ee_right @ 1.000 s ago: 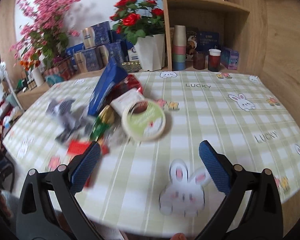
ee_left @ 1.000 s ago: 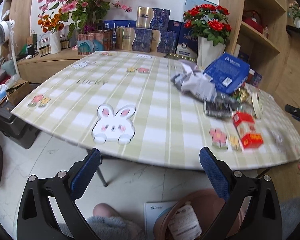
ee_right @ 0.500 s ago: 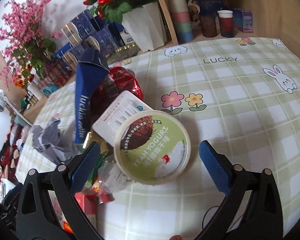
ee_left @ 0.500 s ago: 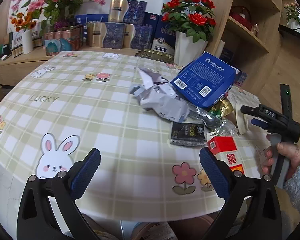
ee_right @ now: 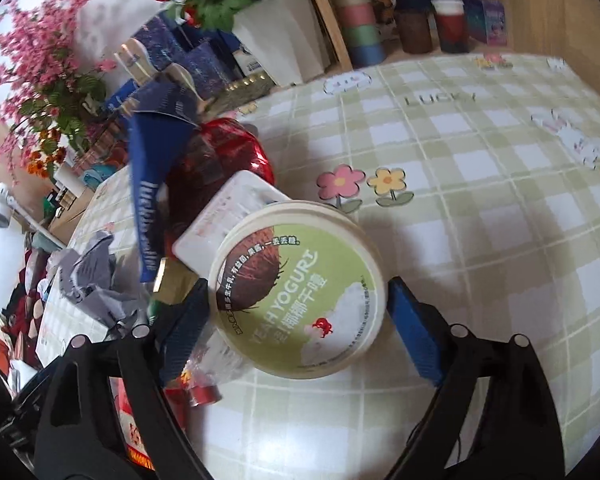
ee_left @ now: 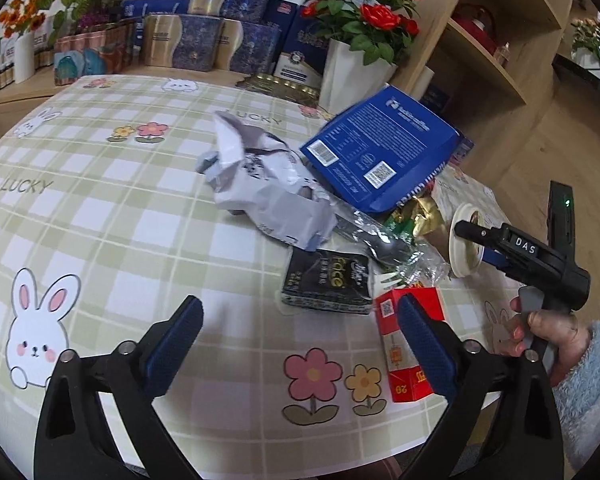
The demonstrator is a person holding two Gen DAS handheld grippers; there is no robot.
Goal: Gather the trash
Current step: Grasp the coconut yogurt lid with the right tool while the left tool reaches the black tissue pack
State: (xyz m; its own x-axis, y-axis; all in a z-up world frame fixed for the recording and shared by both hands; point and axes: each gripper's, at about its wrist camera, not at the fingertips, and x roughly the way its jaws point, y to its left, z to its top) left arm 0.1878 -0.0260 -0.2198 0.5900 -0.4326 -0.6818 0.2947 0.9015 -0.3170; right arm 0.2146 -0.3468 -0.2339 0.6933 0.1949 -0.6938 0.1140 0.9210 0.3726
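A heap of trash lies on the checked tabletop [ee_left: 100, 216], and the yogurt tub [ee_right: 298, 294] serves as the landmark. It sits on its side at the near edge of the heap, its green lid facing the right gripper [ee_right: 296, 320]. The right gripper's jaws have just been closing in from their widest and now straddle the tub, one blue pad on each side; the left pad looks to be at the rim and the right one just beside it, so I cannot tell that they press yet. In the left wrist view the same gripper reaches toward the tub [ee_left: 466, 240], held by a hand [ee_left: 540, 332] in a fluffy blue sleeve [ee_left: 588, 384].

Just behind the tub leans a white tray [ee_right: 224, 216], and behind that a red foil bag [ee_right: 224, 152]. Left of the tub a blue coffee box [ee_left: 380, 156] stands tilted on the heap. Farther left lies crumpled grey paper [ee_left: 260, 184]. Near the tub, toward the left gripper, are a black sachet [ee_left: 326, 280], clear wrap [ee_left: 384, 244] and a red carton [ee_left: 404, 340].

The left gripper [ee_left: 300, 344] hovers over the tabletop well apart from the tub, its jaws wide though just eased inward, with nothing between them; its right pad overlaps the red carton in view. Beyond the tub, a white pot of red roses [ee_left: 352, 68] stands at the tabletop's far edge.
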